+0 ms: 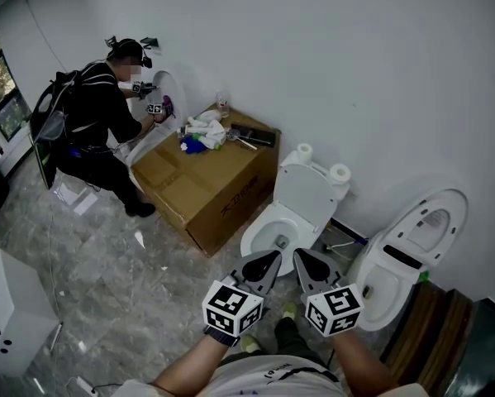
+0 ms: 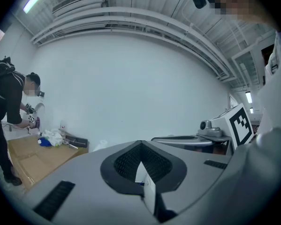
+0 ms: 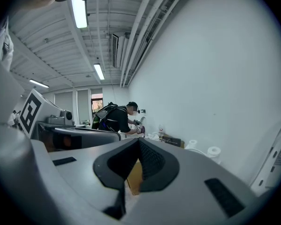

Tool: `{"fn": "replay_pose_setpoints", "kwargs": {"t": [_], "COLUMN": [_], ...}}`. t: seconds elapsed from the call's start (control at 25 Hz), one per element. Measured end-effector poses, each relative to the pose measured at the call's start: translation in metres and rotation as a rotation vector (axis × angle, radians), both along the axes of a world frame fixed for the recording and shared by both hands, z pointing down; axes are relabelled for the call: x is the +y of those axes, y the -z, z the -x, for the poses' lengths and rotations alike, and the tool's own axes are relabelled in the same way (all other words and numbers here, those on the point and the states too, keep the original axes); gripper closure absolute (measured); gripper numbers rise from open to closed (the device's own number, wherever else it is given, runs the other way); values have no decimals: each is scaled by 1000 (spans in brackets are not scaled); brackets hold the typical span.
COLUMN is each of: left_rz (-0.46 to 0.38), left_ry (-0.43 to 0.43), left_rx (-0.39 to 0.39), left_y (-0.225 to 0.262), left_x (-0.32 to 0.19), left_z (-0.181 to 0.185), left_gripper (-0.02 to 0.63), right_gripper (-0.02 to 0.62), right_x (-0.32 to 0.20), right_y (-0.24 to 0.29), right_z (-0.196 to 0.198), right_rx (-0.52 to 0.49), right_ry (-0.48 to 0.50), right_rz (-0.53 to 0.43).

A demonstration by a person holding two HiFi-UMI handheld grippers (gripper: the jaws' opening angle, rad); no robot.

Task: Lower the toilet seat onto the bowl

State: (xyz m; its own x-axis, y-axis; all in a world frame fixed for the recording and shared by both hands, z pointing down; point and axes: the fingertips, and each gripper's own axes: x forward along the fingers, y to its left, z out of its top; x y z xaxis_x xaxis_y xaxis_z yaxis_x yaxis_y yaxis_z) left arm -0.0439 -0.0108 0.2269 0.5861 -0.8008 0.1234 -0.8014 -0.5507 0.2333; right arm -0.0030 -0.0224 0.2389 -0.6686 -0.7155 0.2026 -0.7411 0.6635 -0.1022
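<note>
The left gripper (image 1: 270, 260) and the right gripper (image 1: 303, 258) each have their 2 jaws pressed together on nothing, side by side near the bowl (image 1: 253, 240), whose toilet seat (image 1: 303, 195) stands raised toward the white wall (image 1: 330, 64).

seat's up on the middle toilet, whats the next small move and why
Probably reach the right hand-held gripper forward to the top edge of the seat: it stands raised off the bowl, and the hand-held gripper, shut and empty, hangs short of it.
</note>
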Motion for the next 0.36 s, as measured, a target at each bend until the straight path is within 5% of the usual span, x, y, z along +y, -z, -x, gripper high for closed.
{"fn": "replay_pose_setpoints", "kwargs": {"t": [0.36], "left_rz": [-16], "left_ry": [3], "left_rx": [1], "left_y": [3], "left_x": [-1], "left_z": [6], "left_gripper": [600], "right_gripper": [580], "right_x": [0], "right_y": [1], "right_z": [5], "right_rx": [0], "right_ry": [2], "right_rz": [-10]}}
